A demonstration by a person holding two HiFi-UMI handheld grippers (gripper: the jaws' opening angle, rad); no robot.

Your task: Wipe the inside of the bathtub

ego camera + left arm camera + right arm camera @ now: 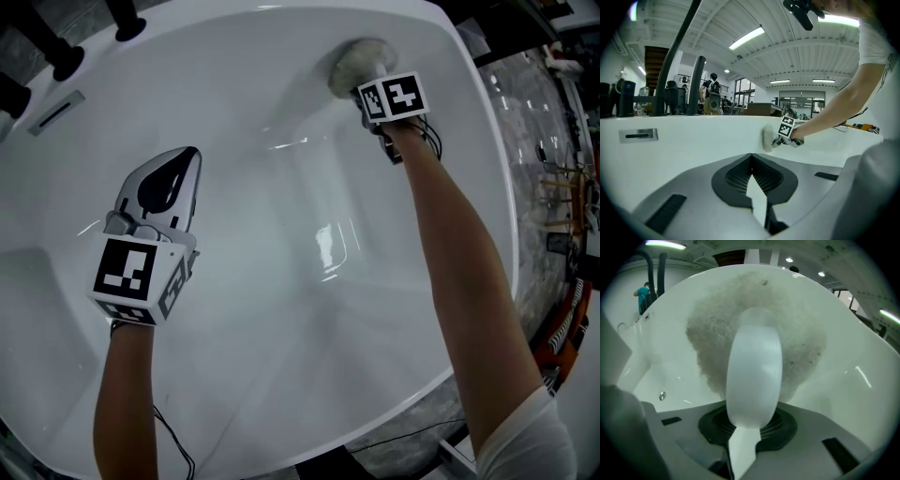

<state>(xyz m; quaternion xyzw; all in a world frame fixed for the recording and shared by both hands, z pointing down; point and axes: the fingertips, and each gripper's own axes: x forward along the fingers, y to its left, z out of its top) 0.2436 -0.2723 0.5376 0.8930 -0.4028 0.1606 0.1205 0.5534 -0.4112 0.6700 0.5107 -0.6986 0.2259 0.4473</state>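
The white bathtub [281, 309] fills the head view. My right gripper [373, 82] reaches to the tub's far wall and is shut on the white handle [754, 376] of a fluffy grey-white scrubbing pad [356, 58]. In the right gripper view the pad [806, 338] lies flat against the tub wall [862, 380]. My left gripper [190, 159] hovers over the tub's left slope, shut with nothing in it; its dark pads [736, 180] meet. From the left gripper view I see the pad [767, 139] and the right gripper's marker cube [787, 126] at the wall.
Black tap handles [127, 23] and an overflow slot [54, 114] sit on the rim at the upper left. A marble surround [539, 141] runs along the right. A small metal fitting [662, 395] shows on the tub wall. A person [711, 93] stands far behind.
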